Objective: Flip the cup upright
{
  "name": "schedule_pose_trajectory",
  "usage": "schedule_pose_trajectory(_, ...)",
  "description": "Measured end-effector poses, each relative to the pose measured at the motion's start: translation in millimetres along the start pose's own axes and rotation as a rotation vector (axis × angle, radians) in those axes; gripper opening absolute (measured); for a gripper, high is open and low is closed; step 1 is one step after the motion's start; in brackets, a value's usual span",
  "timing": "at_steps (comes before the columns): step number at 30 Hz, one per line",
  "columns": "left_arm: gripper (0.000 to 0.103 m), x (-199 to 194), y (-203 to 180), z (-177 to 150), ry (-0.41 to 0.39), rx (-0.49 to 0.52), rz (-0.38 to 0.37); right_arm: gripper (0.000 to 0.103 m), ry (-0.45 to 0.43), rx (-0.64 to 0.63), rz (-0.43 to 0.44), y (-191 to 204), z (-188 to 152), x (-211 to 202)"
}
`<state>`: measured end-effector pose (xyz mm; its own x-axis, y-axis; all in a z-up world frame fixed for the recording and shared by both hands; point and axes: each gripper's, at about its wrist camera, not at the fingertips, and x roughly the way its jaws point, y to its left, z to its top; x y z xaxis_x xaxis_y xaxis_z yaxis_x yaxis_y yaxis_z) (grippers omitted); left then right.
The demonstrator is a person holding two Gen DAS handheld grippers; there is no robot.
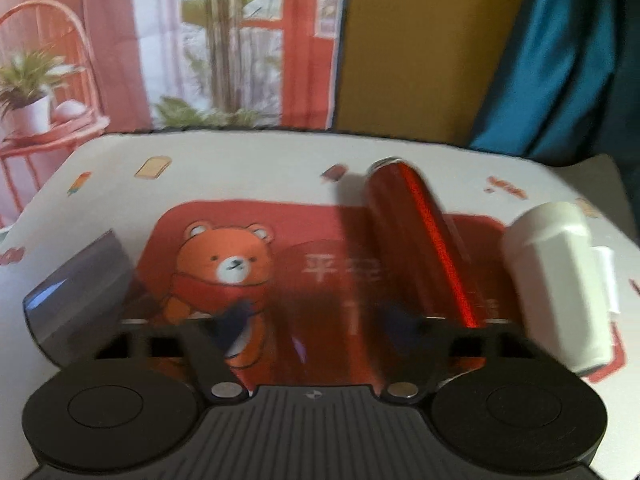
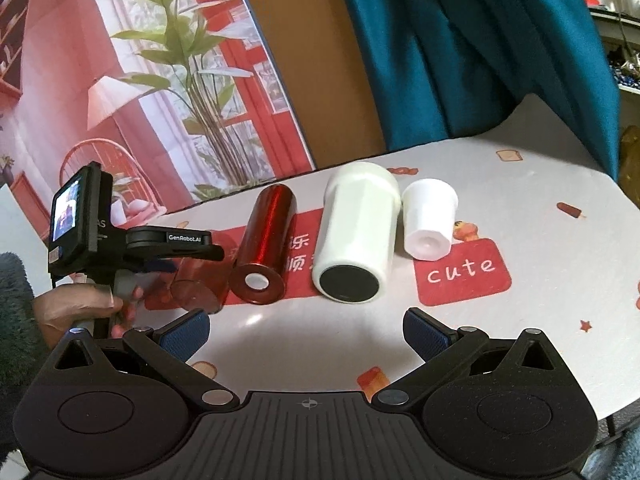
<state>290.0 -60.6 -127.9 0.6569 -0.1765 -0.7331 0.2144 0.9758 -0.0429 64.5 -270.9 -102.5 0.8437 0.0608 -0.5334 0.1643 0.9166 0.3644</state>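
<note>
A: On the tabletop [image 2: 520,208], the translucent red plastic cup [image 2: 196,284] lies sideways within the left gripper [image 2: 176,268]'s jaws; whether they pinch it, I cannot tell.

B: Right gripper [image 2: 306,330]'s jaws are spread (idle). A loose hold might let it roll into the glossy red metal cylinder [image 2: 266,240].

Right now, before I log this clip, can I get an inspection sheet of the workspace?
Surface: table mat, white with bear print and red patches.
Job's things: translucent red cup, red metal tumbler and large white cup lie on their sides; small white cup appears to as well. None is upright.
Clutter: nothing seen on the mat.
Grippers: left tongs, held by a hand, sit either side of the translucent red cup, contact blurred; right tongs are open and empty, short of the cups.
Cables: nothing seen.
Surroundings: printed backdrop, teal curtain.
</note>
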Motion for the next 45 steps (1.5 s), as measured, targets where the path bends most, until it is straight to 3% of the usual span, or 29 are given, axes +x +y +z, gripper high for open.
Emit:
schedule_pose_trajectory(2, 0.062, -3.2, -2.6, -3.4, 0.007, -0.001, 0.021, 0.103, 0.002, 0.0, -0.001, 0.9, -0.7, -1.0)
schedule_pose_trajectory(18, 0.062, -78.2, 33.9, -81.0, 0.091, -0.17, -0.097, 0.103, 0.027, -0.025, -0.012, 11.6, -4.9, -1.7)
schedule_pose_trajectory(23, 0.063, -81.8, 30.7, -90.2, 0.099, -0.153, -0.125, 0.103, 0.059, -0.074, -0.015, 24.5, -8.7, 0.5)
schedule_pose_trajectory(26, 0.08, -85.3, 38.7, -89.7, 0.075, -0.192, -0.14, 0.103, 0.077, -0.083, -0.018, 28.1, -10.3, 2.1)
schedule_pose_trajectory(28, 0.086, -92.2, 44.9, -88.8, 0.043, -0.21, -0.133, 0.103, 0.086, -0.097, -0.031, 31.8, -10.7, 2.4)
schedule_pose_trajectory(36, 0.091, -133.1, 71.0, -88.2, -0.052, -0.236, -0.043, 0.103, 0.152, -0.138, -0.016, 49.2, -7.9, 8.9)
schedule_pose_trajectory(41, 0.095, -164.0, 78.8, -97.4, -0.092, -0.168, 0.084, 0.103, 0.239, -0.131, 0.048, 62.1, -0.5, 28.9)
schedule_pose_trajectory(45, 0.095, -185.1, 86.9, -105.7, -0.116, -0.21, 0.103, 0.103, 0.289, -0.193, 0.094, 89.9, 3.0, 58.6)
